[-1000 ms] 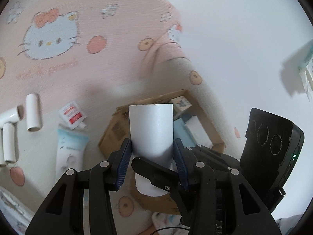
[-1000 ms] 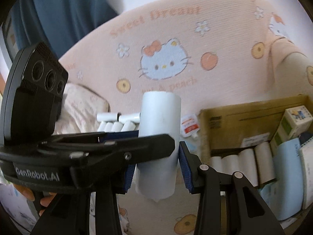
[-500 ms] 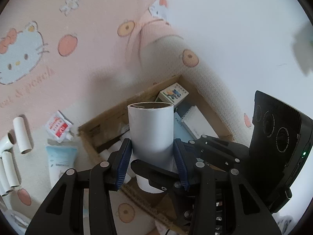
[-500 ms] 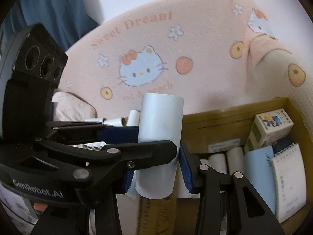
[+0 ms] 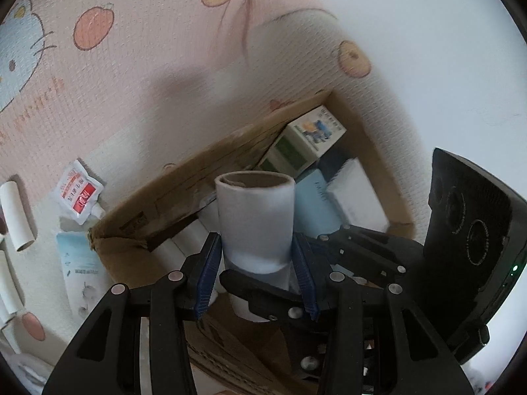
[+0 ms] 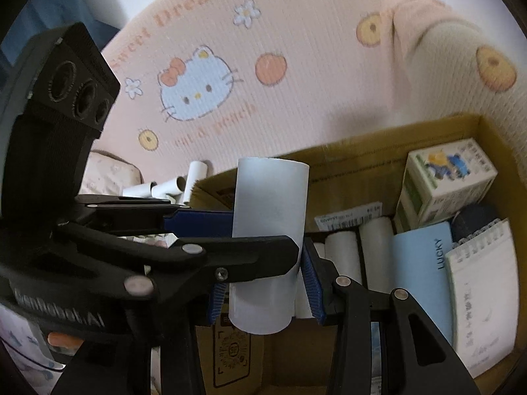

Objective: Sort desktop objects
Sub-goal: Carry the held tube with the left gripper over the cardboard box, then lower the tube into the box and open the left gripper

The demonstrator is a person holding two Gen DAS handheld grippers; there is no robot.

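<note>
Paper-roll tube [image 5: 255, 220] stands upright above the cardboard box [image 5: 184, 191], and both grippers are clamped on it at once: your left gripper [image 5: 255, 275] pinches its lower half between the blue pads, and your right gripper [image 6: 263, 278] grips the same tube crosswise. Judging by this, you are at the placing step. Several matching white rolls [image 6: 342, 253] already lie side by side in the box beside a blue booklet [image 6: 425, 270]. Next, lower the tube into the row near them, lay it flat, then part 1 gripper at a time.
</note>
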